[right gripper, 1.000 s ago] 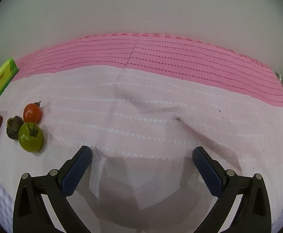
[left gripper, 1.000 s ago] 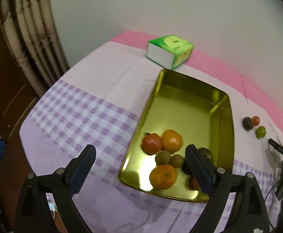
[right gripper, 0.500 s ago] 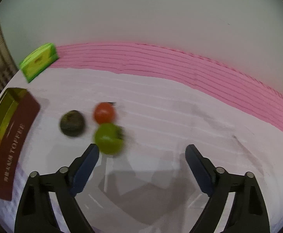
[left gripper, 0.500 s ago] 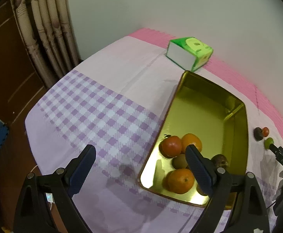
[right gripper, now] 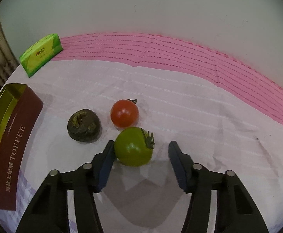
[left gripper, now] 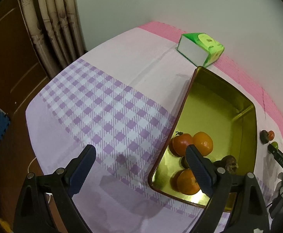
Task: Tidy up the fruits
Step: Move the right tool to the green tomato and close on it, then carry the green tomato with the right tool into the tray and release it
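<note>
A green tomato lies on the cloth between the jaws of my right gripper, which are closing; the left pad touches it, while a gap remains at the right pad. Just behind it sit a red tomato and a dark wrinkled fruit. The gold tin holds two oranges, a red tomato, a dark fruit and others partly hidden behind a finger. My left gripper hangs open over the checked cloth at the tin's left rim, holding nothing.
A green tissue box stands behind the tin near the wall. The tin's maroon side reads TOFFEE. Curtains and a dark wooden door are at the left, past the table's edge. A pink mat runs along the wall.
My right gripper swung left to the three loose fruits and its jaws narrowed around the green tomato. The left gripper drifted left, off the tin and over the checked cloth.
</note>
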`<state>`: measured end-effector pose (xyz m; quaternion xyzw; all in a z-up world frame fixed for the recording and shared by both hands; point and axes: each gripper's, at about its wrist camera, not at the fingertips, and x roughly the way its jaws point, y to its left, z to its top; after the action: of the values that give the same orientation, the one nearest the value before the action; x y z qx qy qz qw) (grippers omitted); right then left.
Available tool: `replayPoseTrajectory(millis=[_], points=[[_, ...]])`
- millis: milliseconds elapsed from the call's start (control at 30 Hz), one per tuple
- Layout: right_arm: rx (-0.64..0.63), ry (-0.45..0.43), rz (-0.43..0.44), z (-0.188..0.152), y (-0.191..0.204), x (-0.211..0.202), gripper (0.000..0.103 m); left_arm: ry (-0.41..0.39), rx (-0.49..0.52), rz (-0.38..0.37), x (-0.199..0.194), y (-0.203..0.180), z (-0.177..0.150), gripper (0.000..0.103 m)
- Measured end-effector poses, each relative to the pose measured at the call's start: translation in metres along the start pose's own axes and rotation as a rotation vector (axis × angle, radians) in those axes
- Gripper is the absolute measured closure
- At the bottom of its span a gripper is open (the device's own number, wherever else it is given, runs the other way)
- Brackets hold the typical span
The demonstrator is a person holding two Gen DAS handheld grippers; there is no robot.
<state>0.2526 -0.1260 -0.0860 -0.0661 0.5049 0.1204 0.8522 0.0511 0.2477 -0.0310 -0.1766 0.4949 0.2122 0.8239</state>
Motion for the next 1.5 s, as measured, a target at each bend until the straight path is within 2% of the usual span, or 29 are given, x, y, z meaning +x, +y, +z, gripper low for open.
replayPoseTrajectory(millis=[167,433,767,1100,1500], points=[[-0.011,-0.004,0.004,0.002,0.005,0.001,0.064,0.005,0.005,-0.004,0.001,-0.002,0.000,0.012],[-0.043,-0.003,-0.014,-0.002,0.011,-0.002,0.065,0.013,0.008,-0.009,0.002,-0.003,-0.002,0.012],[-0.053,-0.028,0.035,-0.007,0.025,-0.024,0.065,0.024,0.014,-0.034,-0.002,-0.005,-0.006,0.008],[-0.118,-0.071,0.153,-0.012,0.072,-0.059,0.065,0.028,-0.026,-0.070,-0.014,0.012,-0.010,0.005],[-0.295,-0.079,0.365,-0.028,0.174,-0.102,0.065,-0.002,-0.142,-0.069,-0.027,0.050,-0.007,0.005]])
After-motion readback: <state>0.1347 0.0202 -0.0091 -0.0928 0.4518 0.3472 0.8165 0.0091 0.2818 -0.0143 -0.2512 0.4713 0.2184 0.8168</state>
